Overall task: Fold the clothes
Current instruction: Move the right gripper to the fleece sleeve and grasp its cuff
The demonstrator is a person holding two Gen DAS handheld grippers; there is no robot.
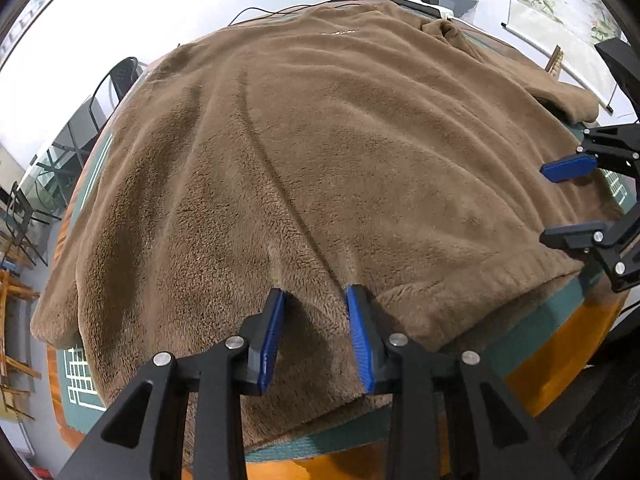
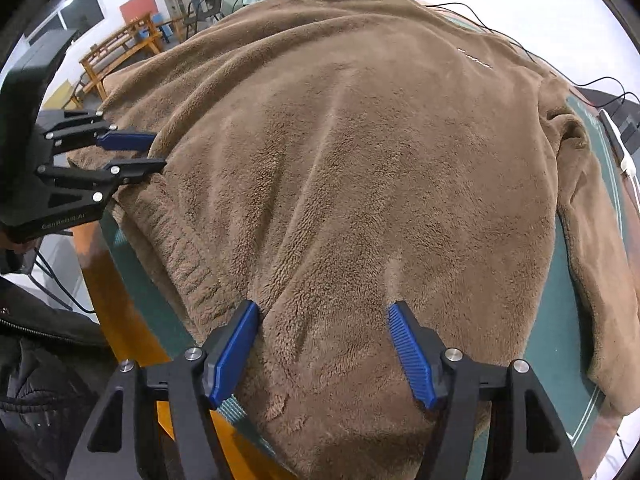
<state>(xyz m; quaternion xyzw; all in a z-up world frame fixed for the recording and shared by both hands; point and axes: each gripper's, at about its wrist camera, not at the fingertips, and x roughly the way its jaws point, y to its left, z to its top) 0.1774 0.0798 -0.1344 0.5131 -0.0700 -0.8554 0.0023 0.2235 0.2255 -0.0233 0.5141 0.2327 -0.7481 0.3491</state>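
left wrist view, brown fleece sweater (image 1: 320, 160) spread across green-topped table (image 1: 576, 292) with orange rim, wooden benches (image 2: 120, 50) behind, left gripper (image 1: 316, 300) narrowly open, right gripper (image 2: 322, 314) wide, "canrobot.ai" lettering (image 2: 63, 221) on left gripper body

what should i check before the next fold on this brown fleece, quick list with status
1. Left gripper free of cloth: ok, jaws apart over the brown fleece, nothing pinched.
2. Right gripper free of cloth: ok, jaws wide, fleece pile between the pads but not pressed.
3. Fleece lying spread out: ok mostly, with shallow creases running across the body.
4. Ribbed hem on the table: not ok, the near edge hangs over the table rim.
5. Far sleeve laid flat: cannot tell, it trails along the green mat and looks bunched at the shoulder.
6. Cables clear of the garment: not ok, a black cable passes right by the far edge.
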